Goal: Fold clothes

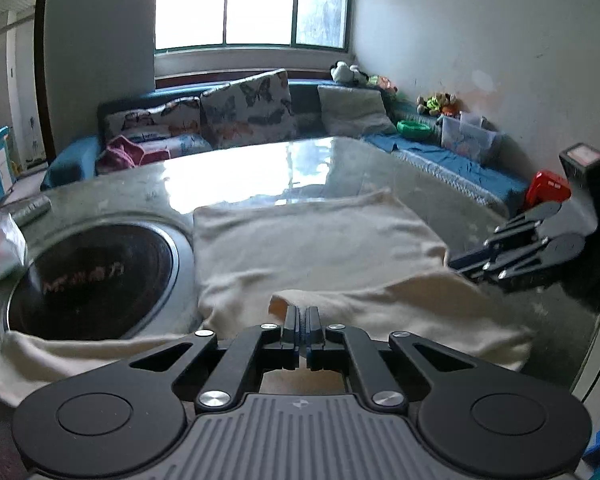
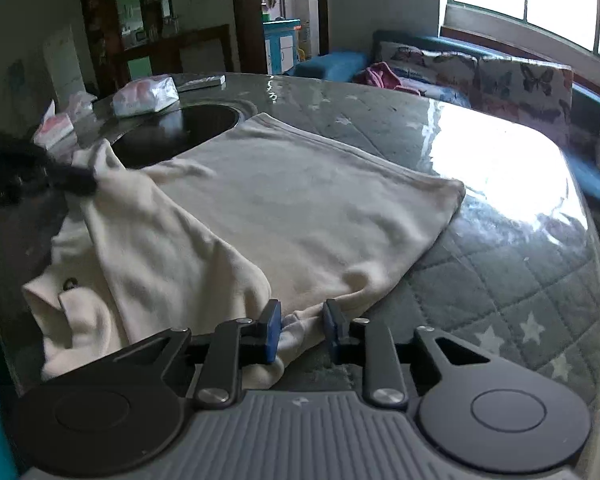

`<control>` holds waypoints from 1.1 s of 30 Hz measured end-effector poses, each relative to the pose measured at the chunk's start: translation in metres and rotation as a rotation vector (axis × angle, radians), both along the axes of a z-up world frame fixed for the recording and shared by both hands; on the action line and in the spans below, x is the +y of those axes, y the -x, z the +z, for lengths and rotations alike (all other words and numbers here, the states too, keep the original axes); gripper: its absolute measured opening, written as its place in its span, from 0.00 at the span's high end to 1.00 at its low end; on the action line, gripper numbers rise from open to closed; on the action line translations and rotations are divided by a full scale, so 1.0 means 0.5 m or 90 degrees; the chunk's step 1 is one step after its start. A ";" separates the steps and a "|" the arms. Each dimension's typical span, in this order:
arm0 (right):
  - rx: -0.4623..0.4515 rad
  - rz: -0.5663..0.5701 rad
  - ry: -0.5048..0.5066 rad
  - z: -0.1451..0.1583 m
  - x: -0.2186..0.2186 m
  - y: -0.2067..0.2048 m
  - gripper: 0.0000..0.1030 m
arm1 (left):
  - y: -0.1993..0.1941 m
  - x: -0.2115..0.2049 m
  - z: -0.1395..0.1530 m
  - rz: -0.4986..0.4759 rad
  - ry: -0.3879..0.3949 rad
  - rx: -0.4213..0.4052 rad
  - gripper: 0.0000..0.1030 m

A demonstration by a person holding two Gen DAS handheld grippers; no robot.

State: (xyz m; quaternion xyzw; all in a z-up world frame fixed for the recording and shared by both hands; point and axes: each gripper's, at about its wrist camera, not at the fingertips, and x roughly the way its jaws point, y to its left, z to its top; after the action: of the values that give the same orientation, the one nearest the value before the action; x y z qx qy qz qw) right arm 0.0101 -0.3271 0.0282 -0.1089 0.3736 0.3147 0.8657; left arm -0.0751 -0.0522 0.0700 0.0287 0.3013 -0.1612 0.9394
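Observation:
A cream garment point(image 1: 312, 248) lies spread on the glass-topped table point(image 1: 240, 172); it also shows in the right wrist view point(image 2: 284, 200). My left gripper point(image 1: 302, 314) is shut on a fold of the garment's near edge and holds it raised. In the right wrist view the left gripper point(image 2: 80, 178) shows as a dark blur pinching that lifted fold. My right gripper point(image 2: 300, 322) is open, its blue pads on either side of the garment's near corner. It appears in the left wrist view point(image 1: 456, 266) at the garment's right edge.
A round black inset cooktop point(image 1: 96, 272) sits in the table left of the garment, partly under it. Tissue packs point(image 2: 144, 96) lie beyond it. A sofa with butterfly cushions point(image 1: 244, 108) runs behind the table. The table's quilted cover point(image 2: 500, 280) shows under glass.

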 end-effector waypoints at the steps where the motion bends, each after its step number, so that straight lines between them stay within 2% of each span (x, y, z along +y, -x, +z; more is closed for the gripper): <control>1: -0.002 -0.008 -0.001 0.001 -0.001 0.001 0.89 | 0.001 -0.001 0.004 -0.002 0.003 -0.001 0.97; 5: -0.040 -0.047 0.003 0.012 -0.013 0.020 0.92 | 0.006 -0.004 0.010 -0.008 0.006 -0.002 0.97; 9: -0.026 -0.114 -0.030 0.005 -0.043 0.022 0.92 | -0.001 -0.003 -0.023 0.001 -0.023 0.013 0.97; 12: -0.025 -0.142 -0.036 -0.009 -0.053 0.021 0.91 | -0.015 0.001 -0.063 0.012 -0.040 0.056 0.97; 16: -0.038 -0.179 -0.054 0.009 -0.067 0.021 0.90 | -0.011 0.012 -0.066 0.021 -0.041 0.063 0.95; 22: -0.071 -0.122 -0.047 0.033 -0.031 0.054 0.89 | -0.002 -0.006 -0.037 -0.009 -0.004 0.029 0.95; 25: -0.051 -0.096 -0.027 0.009 0.002 0.062 0.89 | -0.009 -0.030 -0.050 -0.039 0.004 0.037 0.94; 28: -0.055 -0.101 -0.019 -0.010 0.002 0.067 0.90 | -0.020 -0.040 -0.080 -0.046 -0.005 0.063 0.94; 33: -0.050 -0.091 -0.024 0.018 0.005 0.110 0.89 | -0.004 -0.037 -0.086 -0.050 0.003 0.062 0.94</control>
State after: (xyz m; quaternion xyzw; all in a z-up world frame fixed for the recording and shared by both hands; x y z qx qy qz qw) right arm -0.0450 -0.3248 0.0370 -0.0778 0.3403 0.2550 0.9017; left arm -0.0731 -0.0709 0.0270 0.0305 0.3449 -0.1998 0.9166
